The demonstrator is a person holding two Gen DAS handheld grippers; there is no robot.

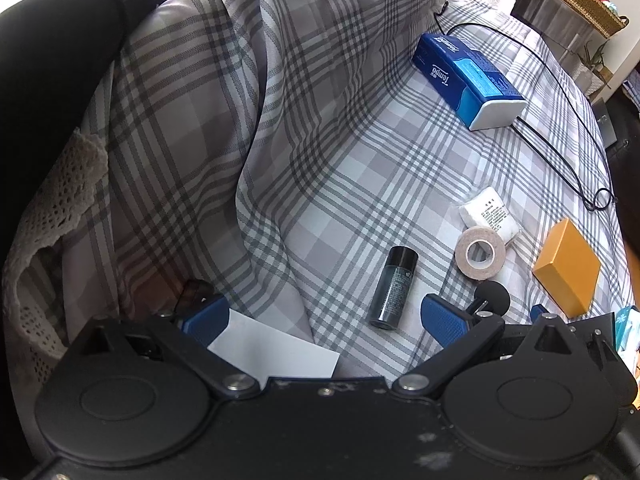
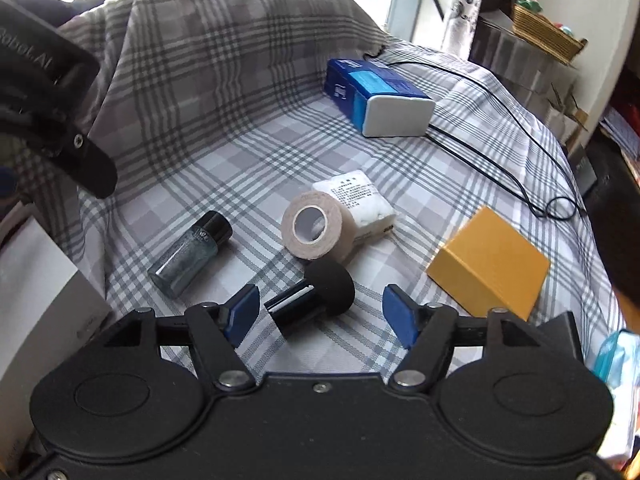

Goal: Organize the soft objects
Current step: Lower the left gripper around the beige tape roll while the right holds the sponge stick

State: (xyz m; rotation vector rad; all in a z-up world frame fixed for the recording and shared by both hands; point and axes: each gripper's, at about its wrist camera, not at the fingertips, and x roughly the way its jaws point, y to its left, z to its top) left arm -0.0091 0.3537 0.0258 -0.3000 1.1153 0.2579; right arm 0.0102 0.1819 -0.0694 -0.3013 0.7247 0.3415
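Sorting barely beginning: right claw (image 2: 318,314) hanging open around the black sponge applicator (image 2: 316,292) near the bed's (image 2: 280,128) front edge, left claw (image 1: 320,316) open, cotton pack (image 2: 360,200), tape roll (image 2: 316,226) lying mid-bed ungathered.

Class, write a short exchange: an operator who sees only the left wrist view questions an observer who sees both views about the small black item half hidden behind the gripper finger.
Operator: What is the black knob behind my finger?
Observer: A foam-headed applicator with a short, glossy black handle. It is lying on its side on the checked sheet.
Operator: Is the other gripper on it?
Observer: Not yet. The right gripper is open, with one blue finger on each side of the handle and neither touching it.
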